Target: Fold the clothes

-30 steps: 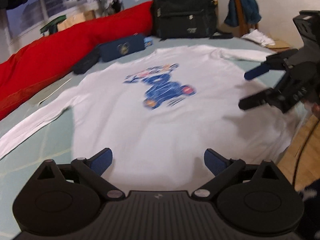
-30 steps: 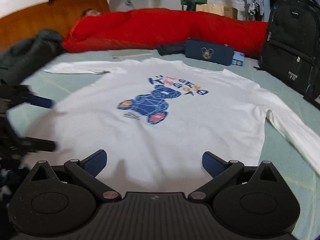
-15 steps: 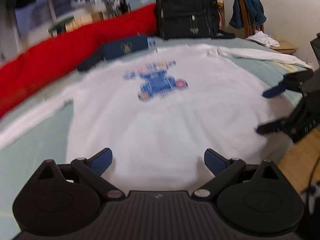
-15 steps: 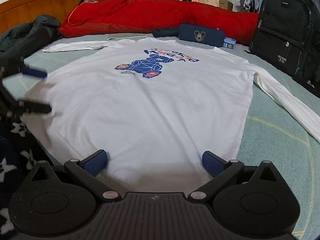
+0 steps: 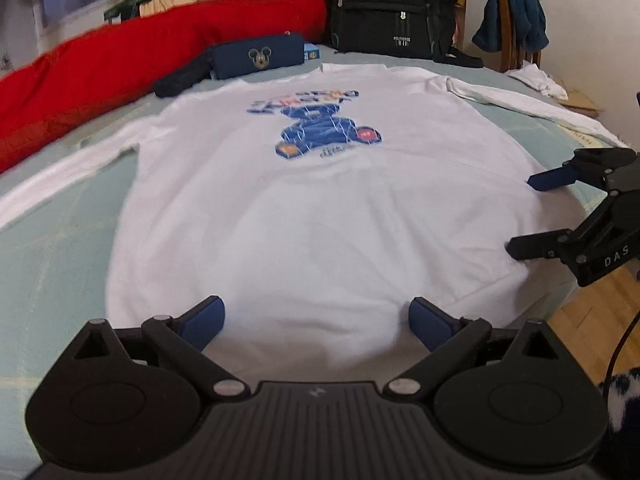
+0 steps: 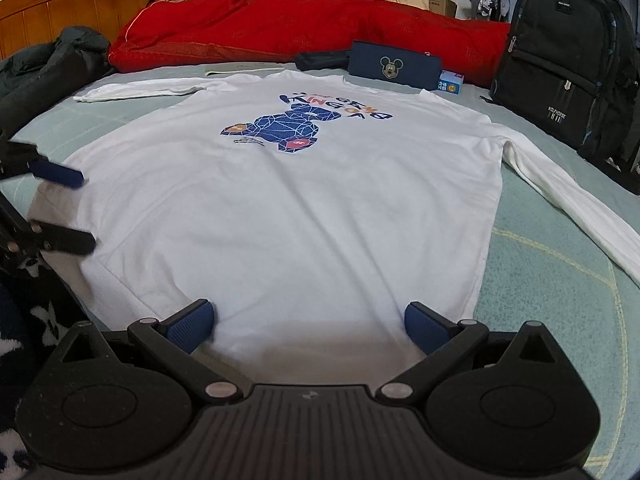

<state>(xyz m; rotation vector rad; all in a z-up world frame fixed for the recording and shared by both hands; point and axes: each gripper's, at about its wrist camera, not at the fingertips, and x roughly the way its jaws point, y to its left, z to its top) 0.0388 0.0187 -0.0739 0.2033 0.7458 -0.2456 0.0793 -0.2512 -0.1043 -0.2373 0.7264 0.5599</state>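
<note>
White cotton, a long-sleeved shirt [image 6: 288,208] with a blue bear print lies flat, front up, on the pale green bed sheet [image 6: 560,280], both sleeves spread out. The left gripper [image 5: 316,320] sits over the shirt's hem with its jaws wide apart and nothing between them; the right gripper [image 6: 308,320] does likewise at the hem's other side. Beyond the shirt's collar lie a navy pencil case [image 6: 394,66], a red quilt [image 6: 300,32] and a black backpack [image 6: 564,52].

White shirt [image 5: 320,216] (blue bear print), red quilt [image 6: 304,36].
</note>
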